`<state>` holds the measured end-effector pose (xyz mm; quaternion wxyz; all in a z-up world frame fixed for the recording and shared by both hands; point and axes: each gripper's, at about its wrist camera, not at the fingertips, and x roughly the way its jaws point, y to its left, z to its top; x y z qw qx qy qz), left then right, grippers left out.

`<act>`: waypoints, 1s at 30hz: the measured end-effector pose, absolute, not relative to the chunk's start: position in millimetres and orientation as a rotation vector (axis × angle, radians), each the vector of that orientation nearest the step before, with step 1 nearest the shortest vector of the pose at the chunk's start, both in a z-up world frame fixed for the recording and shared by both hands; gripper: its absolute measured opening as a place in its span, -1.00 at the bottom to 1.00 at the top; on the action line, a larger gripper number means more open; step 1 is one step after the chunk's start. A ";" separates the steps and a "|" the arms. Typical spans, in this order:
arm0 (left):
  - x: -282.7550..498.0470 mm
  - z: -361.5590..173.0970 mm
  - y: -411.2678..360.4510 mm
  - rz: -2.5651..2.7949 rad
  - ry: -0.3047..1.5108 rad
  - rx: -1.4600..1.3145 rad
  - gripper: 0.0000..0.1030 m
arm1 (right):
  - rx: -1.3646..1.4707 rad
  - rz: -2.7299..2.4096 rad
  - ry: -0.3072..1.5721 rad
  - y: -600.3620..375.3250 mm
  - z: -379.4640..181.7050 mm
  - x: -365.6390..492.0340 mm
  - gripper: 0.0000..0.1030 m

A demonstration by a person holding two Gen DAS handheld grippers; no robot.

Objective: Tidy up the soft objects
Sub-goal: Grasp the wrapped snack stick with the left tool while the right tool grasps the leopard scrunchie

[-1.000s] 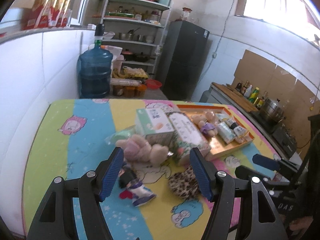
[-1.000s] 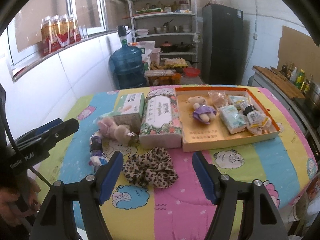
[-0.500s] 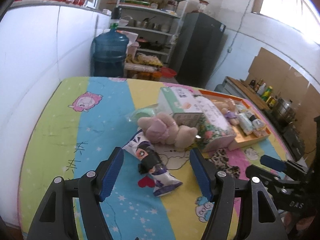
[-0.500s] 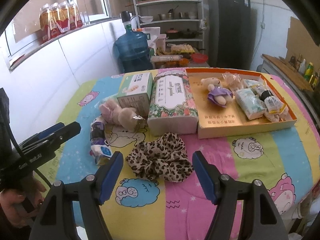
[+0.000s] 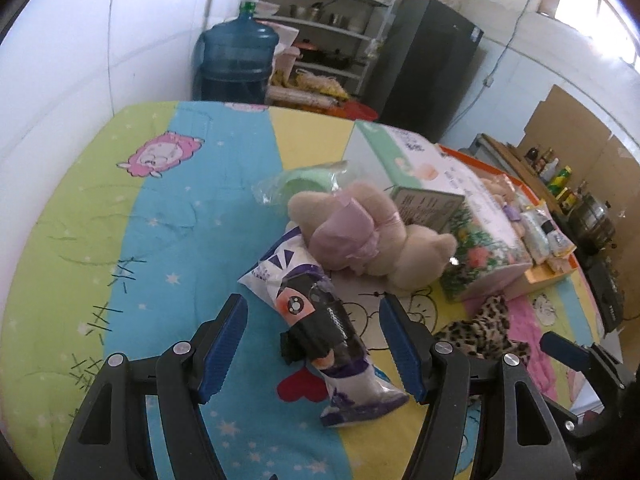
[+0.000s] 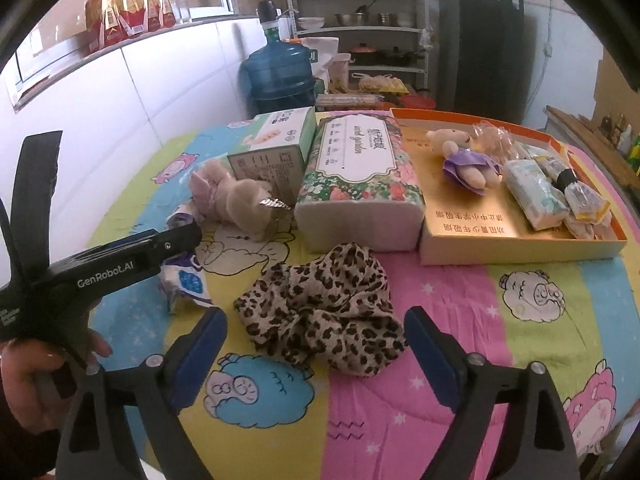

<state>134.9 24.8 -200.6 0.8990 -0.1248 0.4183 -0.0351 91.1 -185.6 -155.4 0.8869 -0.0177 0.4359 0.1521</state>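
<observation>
My left gripper (image 5: 312,344) is open, its jaws on either side of a purple and white cartoon packet (image 5: 320,324) lying on the mat, not touching it. Behind the packet lies a beige plush bear in a pink dress (image 5: 360,232). My right gripper (image 6: 316,344) is open just in front of a leopard-print scrunchie (image 6: 320,316). The left gripper (image 6: 120,264) also shows in the right wrist view over the packet (image 6: 188,284). An orange tray (image 6: 492,240) holds a small bear in a purple dress (image 6: 468,164) and several packets.
A green tissue box (image 6: 276,148) and a floral tissue pack (image 6: 356,176) stand mid-table between the bear and the tray. A green wrapped item (image 5: 304,184) lies behind the bear. A water jug (image 6: 280,72), shelves and a fridge stand beyond the table.
My left gripper moved left and down toward the cartoon packet, which now sits between its jaws. My right gripper moved closer to the leopard scrunchie. Both stayed open.
</observation>
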 end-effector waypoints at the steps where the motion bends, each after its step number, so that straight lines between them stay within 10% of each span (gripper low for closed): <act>1: 136.2 -201.3 24.2 -0.071 0.870 -0.257 0.36 | -0.041 0.313 0.907 -185.7 -157.6 92.7 0.77; 20: 157.3 -216.8 3.8 -0.041 0.885 -0.160 0.32 | -0.130 0.300 1.012 -172.6 -193.1 115.1 0.81; 30: 146.8 -215.3 14.5 -0.046 0.875 -0.188 -0.23 | -0.141 0.270 0.993 -171.7 -185.2 107.4 -0.28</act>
